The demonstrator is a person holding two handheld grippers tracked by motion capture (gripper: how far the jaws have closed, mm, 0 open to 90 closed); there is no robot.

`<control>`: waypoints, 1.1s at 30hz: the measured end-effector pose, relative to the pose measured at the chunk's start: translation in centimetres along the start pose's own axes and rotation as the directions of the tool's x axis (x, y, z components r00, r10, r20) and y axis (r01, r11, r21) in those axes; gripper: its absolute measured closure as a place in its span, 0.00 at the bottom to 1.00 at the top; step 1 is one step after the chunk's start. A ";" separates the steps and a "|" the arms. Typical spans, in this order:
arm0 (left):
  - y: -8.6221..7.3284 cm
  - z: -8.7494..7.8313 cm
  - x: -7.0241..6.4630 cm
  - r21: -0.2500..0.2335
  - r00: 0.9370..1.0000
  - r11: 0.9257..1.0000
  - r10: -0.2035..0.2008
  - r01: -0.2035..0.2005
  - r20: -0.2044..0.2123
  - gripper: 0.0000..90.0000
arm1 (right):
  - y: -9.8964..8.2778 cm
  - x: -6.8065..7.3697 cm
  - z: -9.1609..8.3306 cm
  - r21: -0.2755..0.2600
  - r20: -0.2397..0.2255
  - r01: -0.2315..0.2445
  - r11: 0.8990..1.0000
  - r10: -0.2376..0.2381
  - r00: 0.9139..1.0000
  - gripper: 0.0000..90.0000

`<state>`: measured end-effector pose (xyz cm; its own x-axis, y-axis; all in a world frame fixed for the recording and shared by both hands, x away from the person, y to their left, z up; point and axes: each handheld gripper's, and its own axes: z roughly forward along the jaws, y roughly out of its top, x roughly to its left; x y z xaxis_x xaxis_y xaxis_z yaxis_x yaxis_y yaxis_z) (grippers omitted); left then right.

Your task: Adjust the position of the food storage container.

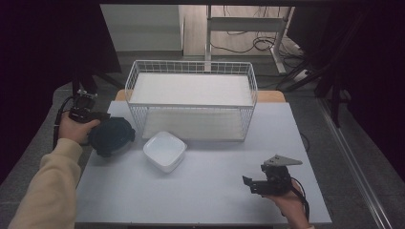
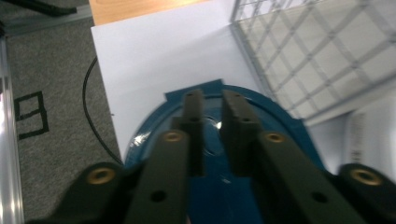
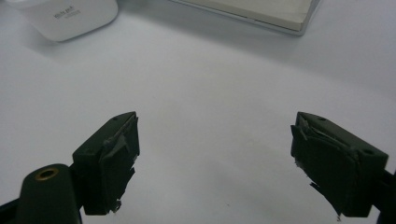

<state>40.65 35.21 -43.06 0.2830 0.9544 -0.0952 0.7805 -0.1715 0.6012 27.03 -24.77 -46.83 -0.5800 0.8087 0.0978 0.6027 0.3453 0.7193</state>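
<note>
the left gripper (image 2: 212, 105) has its fingers pinched on the dark blue bowl (image 1: 112, 136) at the desk's (image 1: 200, 191) left edge, so keep that squeeze firm and lift level while the right gripper (image 1: 253, 183) waits, fingers apart.

Glossy blue plastic lid (image 2: 280, 126), white wire basket (image 1: 191, 95), matt tabletop (image 1: 200, 191).

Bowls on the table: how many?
2. The dark blue bowl sits at the left, in the left gripper; the white square bowl sits beside it, before the wire rack.
</note>
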 end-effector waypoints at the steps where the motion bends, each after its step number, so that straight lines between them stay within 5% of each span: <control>1: 0.0 0.0 0.0 0.000 1.000 1.000 0.000 0.000 0.000 0.94 | 0.0 0.0 0.0 0.000 0.000 0.000 1.000 0.000 1.000 0.17; 8: 0.7 2.5 2.4 0.042 0.998 0.999 0.024 -0.021 -0.056 0.98 | -0.2 -0.2 0.0 0.008 0.020 -0.008 1.000 0.008 1.000 0.17; 17: 0.6 4.9 3.7 0.096 0.994 0.995 0.023 -0.013 -0.103 1.00 | -0.4 -0.4 0.2 0.017 0.028 -0.008 1.000 0.007 1.000 0.17; 33: 0.9 5.8 3.6 0.148 0.989 0.983 0.126 -0.113 -0.077 1.00 | -0.6 -0.4 0.6 0.029 0.032 -0.007 1.000 0.006 0.999 0.17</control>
<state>45.60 37.10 -47.47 0.3348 0.9413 0.0427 0.8172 -0.3126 0.4841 27.19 -25.03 -47.74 -0.5588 0.8254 0.0804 0.6227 0.3536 0.6980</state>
